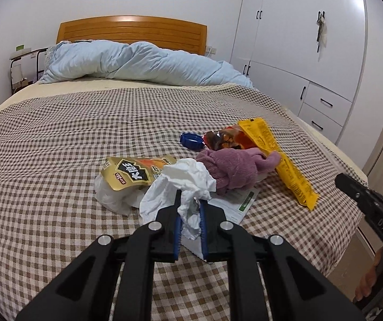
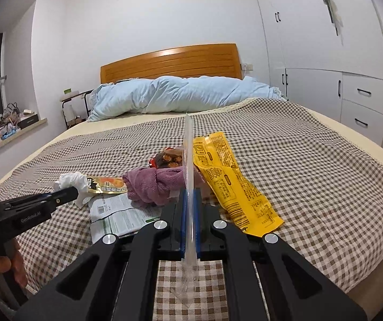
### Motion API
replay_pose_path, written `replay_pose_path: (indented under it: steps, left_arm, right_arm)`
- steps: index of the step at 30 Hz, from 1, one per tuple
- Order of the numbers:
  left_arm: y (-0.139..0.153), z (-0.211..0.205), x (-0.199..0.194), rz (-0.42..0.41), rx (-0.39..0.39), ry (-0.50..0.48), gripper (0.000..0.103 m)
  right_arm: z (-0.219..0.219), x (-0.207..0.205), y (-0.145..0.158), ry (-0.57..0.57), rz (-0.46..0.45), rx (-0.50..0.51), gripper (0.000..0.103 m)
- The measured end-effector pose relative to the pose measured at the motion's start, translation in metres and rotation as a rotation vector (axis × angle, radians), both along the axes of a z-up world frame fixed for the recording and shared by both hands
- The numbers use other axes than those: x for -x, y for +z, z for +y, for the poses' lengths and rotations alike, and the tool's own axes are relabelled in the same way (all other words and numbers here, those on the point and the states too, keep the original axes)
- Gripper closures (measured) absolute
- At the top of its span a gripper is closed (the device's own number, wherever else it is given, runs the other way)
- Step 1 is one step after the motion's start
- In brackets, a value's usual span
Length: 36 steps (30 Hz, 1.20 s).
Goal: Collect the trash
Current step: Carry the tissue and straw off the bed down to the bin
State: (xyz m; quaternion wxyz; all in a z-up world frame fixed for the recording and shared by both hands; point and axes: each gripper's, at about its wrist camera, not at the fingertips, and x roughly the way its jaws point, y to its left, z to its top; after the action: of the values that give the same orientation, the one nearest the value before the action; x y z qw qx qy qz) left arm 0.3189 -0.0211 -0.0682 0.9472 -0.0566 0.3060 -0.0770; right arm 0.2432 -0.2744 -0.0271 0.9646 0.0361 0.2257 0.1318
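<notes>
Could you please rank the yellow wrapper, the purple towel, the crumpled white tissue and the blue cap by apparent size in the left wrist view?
1. Yellow wrapper, purple towel and crumpled white tissue: too alike to rank; the tissue is also nearest the camera.
2. Blue cap, clearly smallest.

Beside the fuzzy purple cloth (image 1: 231, 169) lay crumpled white tissue paper (image 1: 180, 187), a glossy yellow plastic wrapper (image 1: 280, 157) and a shiny gold foil packet (image 1: 135, 172), all on the bed's matt checked fabric (image 1: 84, 123).

place: home bedroom | evidence: bed (image 1: 57, 123) with wooden headboard (image 1: 132, 33), blue duvet (image 1: 138, 64), white wardrobe (image 1: 306, 40)
</notes>
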Motion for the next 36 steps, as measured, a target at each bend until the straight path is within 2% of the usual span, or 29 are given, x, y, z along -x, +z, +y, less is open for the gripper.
replay_pose_path:
  steps: [20, 30, 36]
  left_arm:
    - [0.016, 0.005, 0.034, -0.057, 0.028, -0.017, 0.095]
    - [0.026, -0.002, 0.074, -0.094, 0.057, -0.024, 0.095]
    - [0.018, -0.003, 0.102, -0.086, 0.078, -0.030, 0.095]
  right_arm:
    - [0.017, 0.022, 0.005, 0.039, -0.032, 0.052, 0.098]
    - [0.014, 0.058, 0.018, 0.040, -0.069, 0.080, 0.098]
    - [0.005, 0.087, 0.004, 0.025, -0.045, 0.105, 0.098]
